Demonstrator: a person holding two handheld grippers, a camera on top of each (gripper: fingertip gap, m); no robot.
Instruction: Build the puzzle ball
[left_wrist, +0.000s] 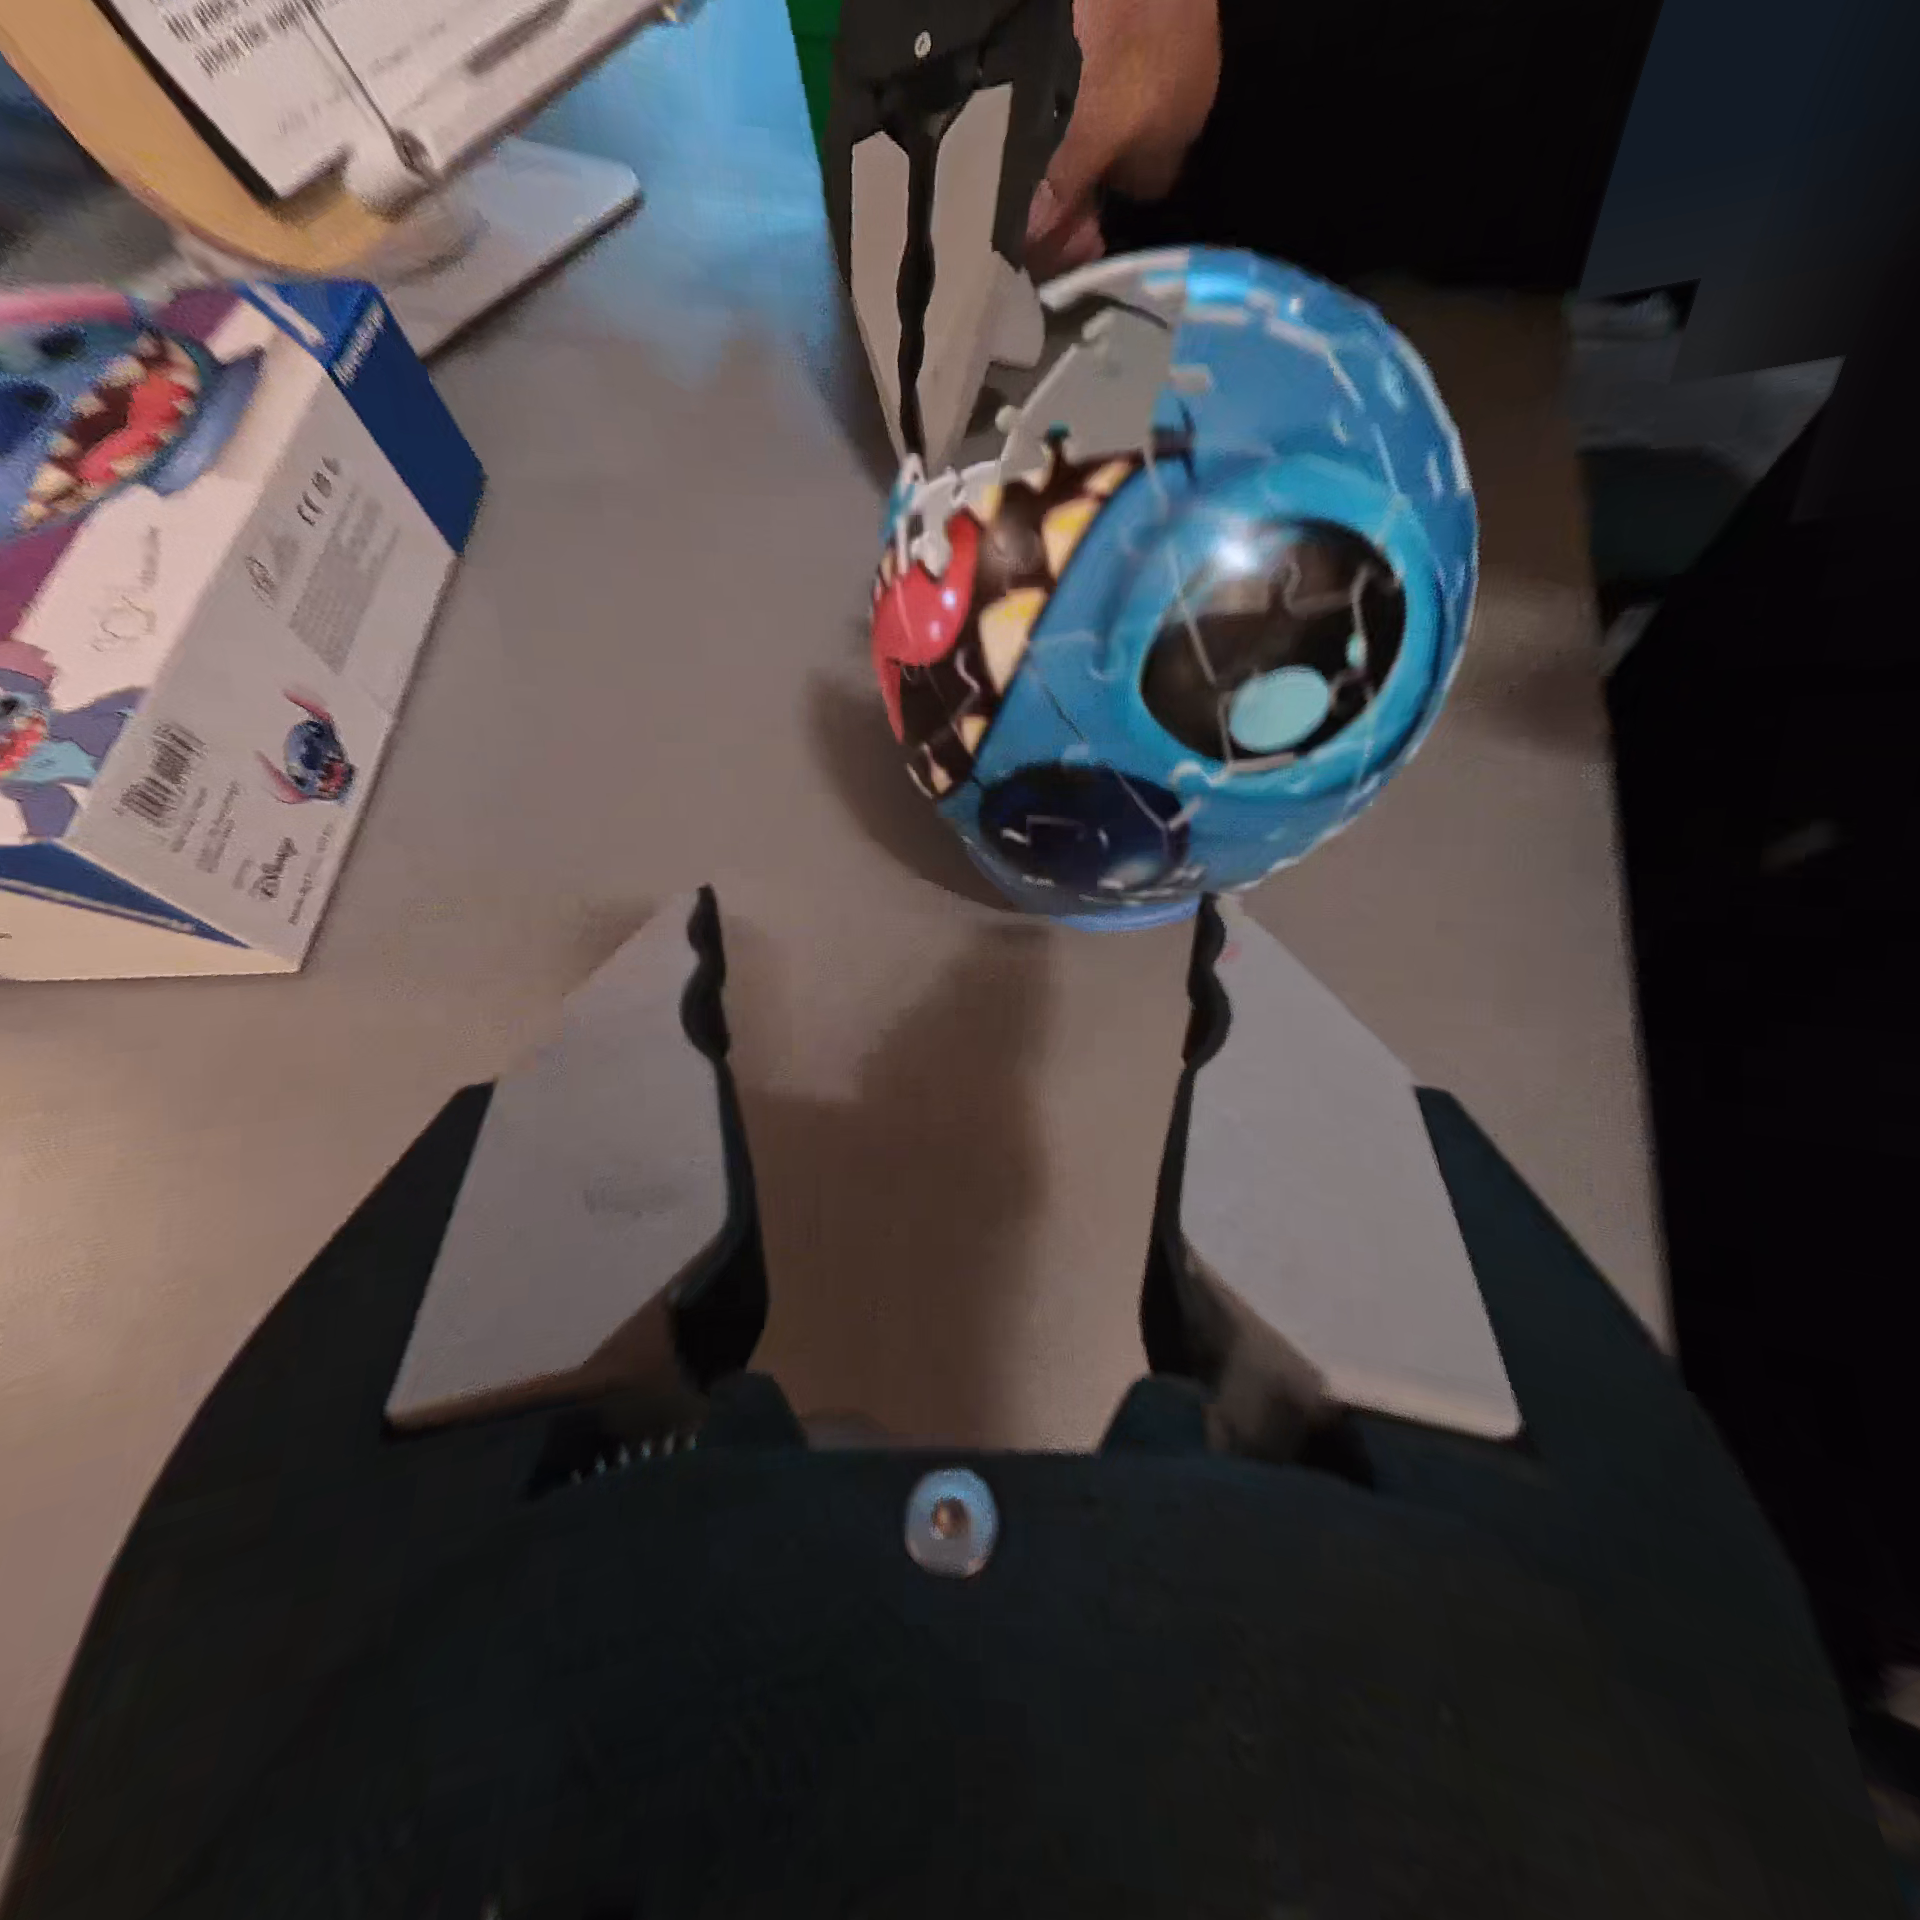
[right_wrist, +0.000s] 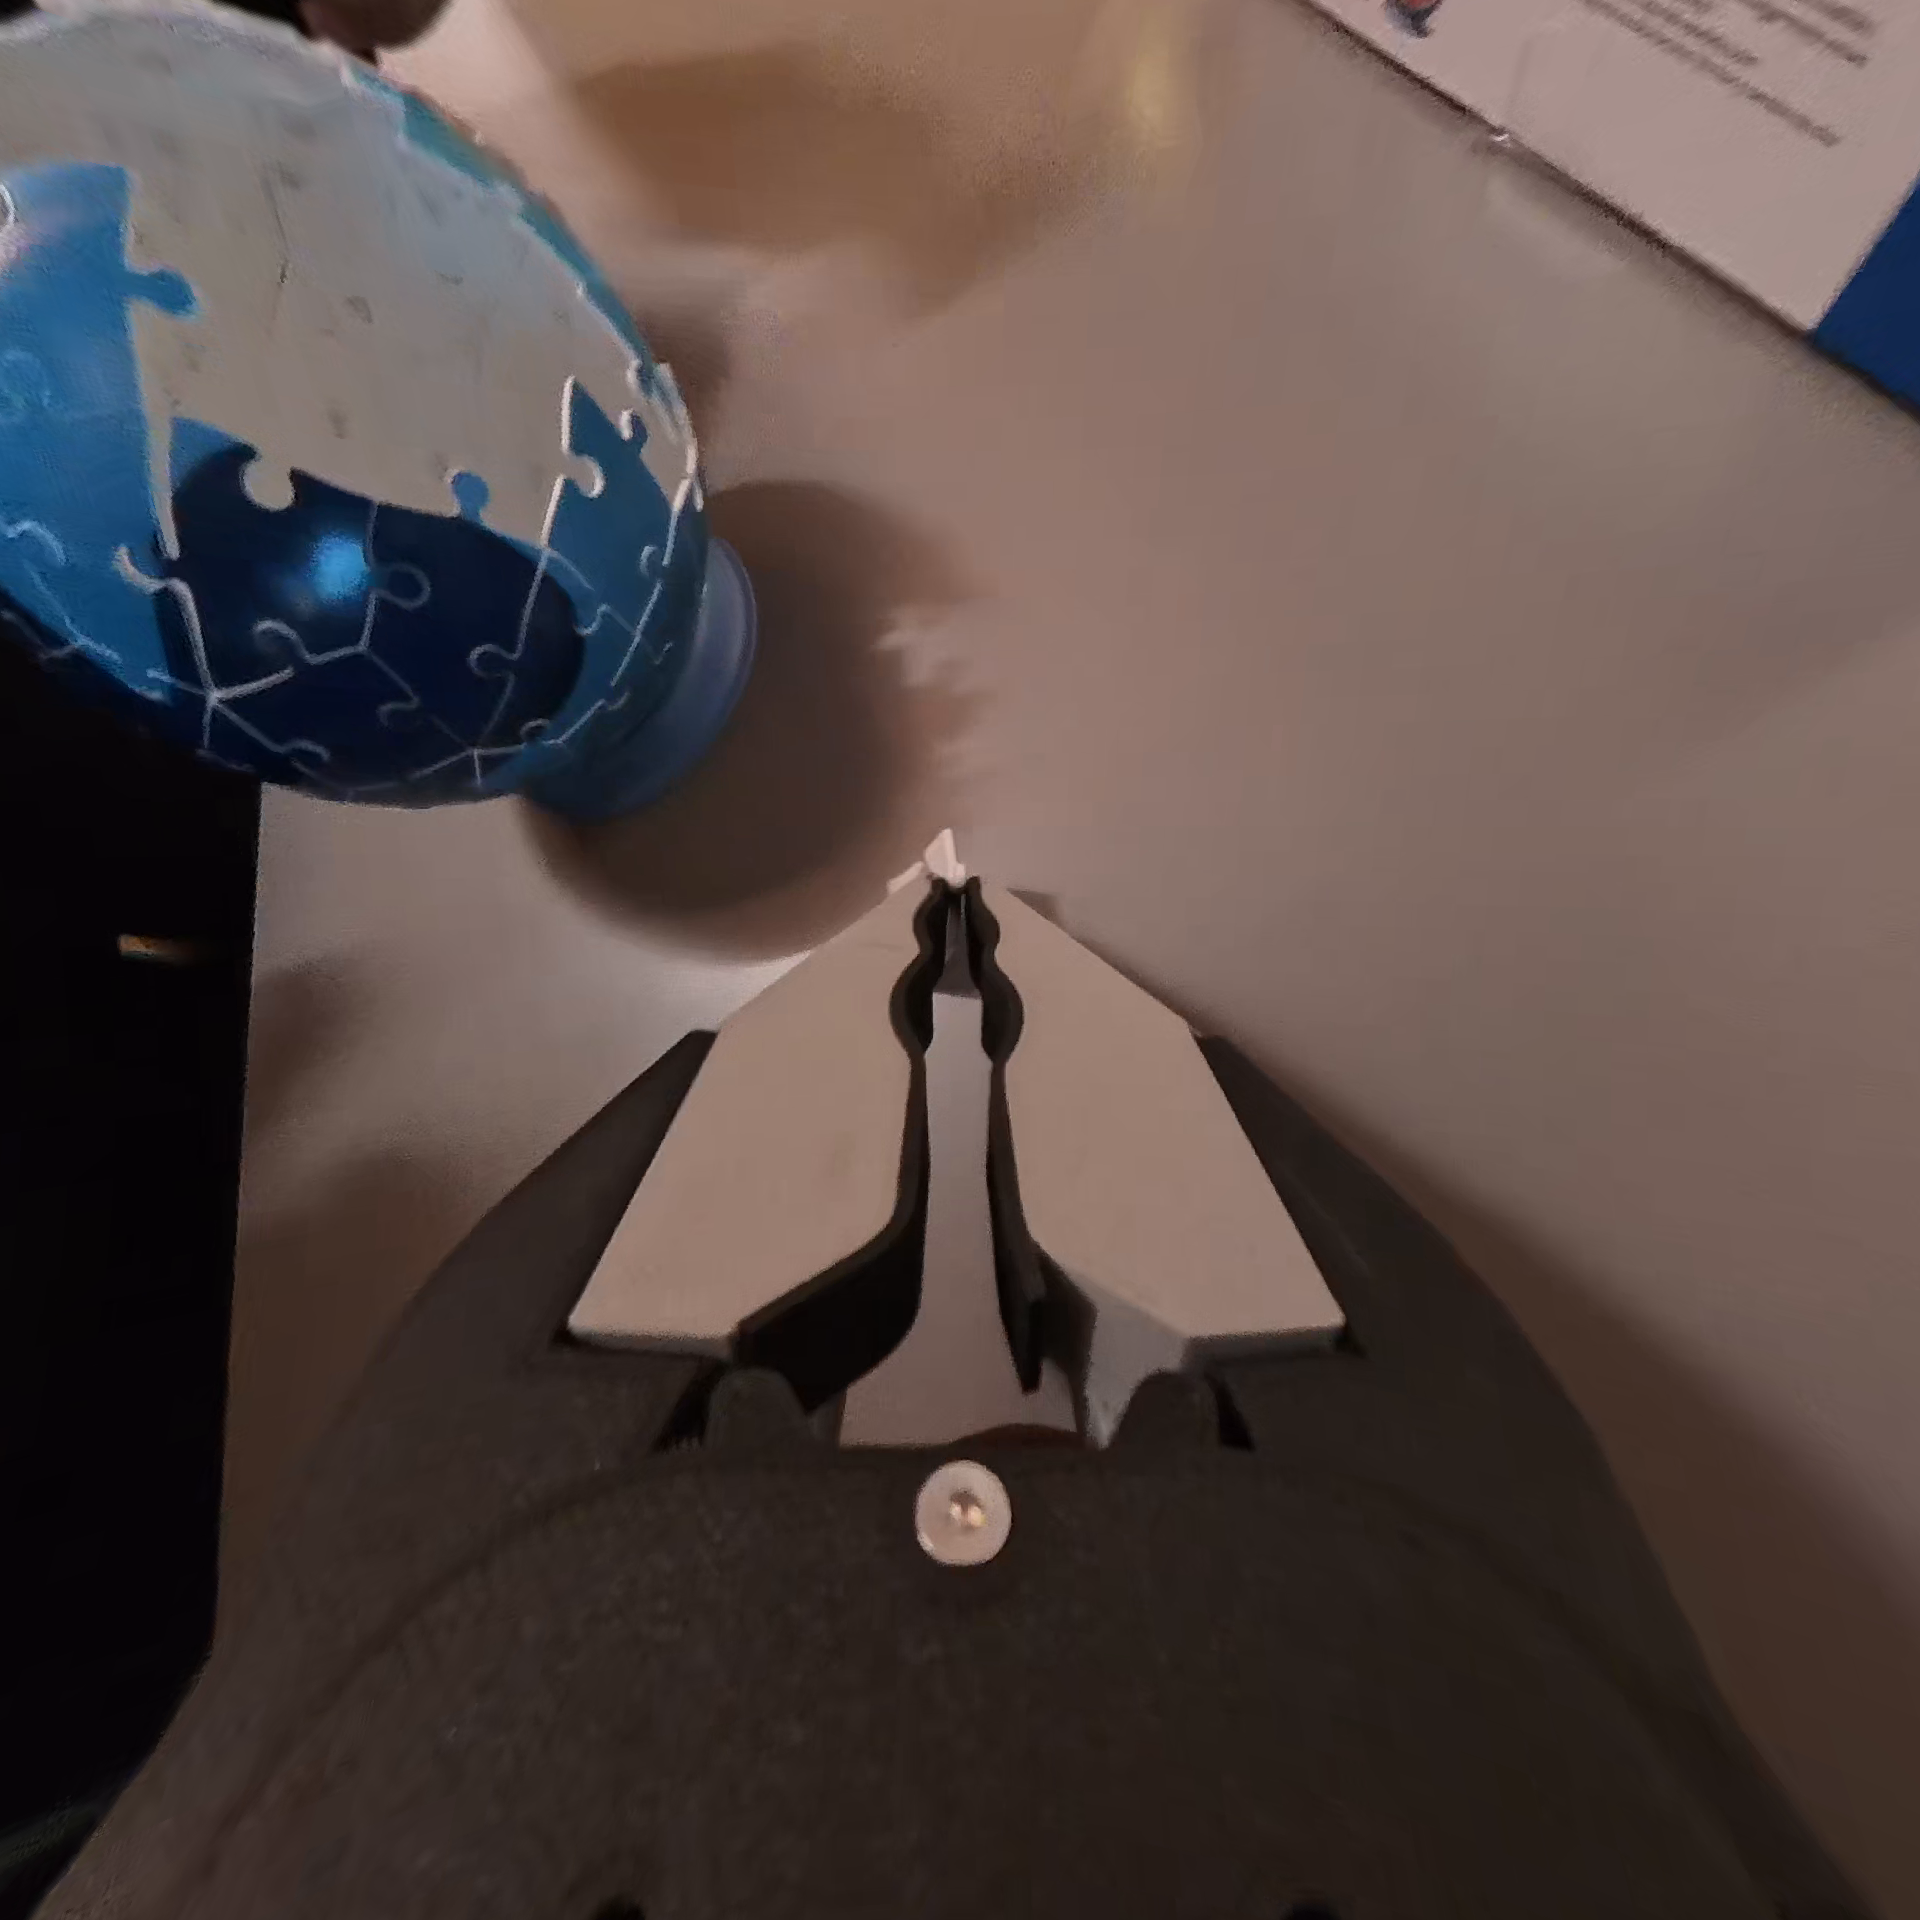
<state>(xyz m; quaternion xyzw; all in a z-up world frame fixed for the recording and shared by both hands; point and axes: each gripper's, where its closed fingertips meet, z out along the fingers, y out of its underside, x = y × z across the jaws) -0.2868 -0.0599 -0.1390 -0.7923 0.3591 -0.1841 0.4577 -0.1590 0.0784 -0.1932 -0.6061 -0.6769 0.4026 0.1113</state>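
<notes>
Risk is dropping the piece (right_wrist: 940, 862) my right gripper (right_wrist: 954, 894) pinches, seemingly thinly, while my left gripper (left_wrist: 956, 925) gapes wide beside the ball (left_wrist: 1195, 582).

grey table (left_wrist: 644, 644), document stand (left_wrist: 499, 208)

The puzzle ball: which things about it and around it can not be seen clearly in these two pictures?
- Puzzle ball, right wrist view: upper left part cut off by the frame edge; left wrist view: its far side is hidden.
- White piece in the right hand-held gripper: only a tip shows; the fingers hide the rest.
- Box, left wrist view: cut off at the left edge, blurred.
- Left hand-held gripper: open, holding nothing.
</notes>
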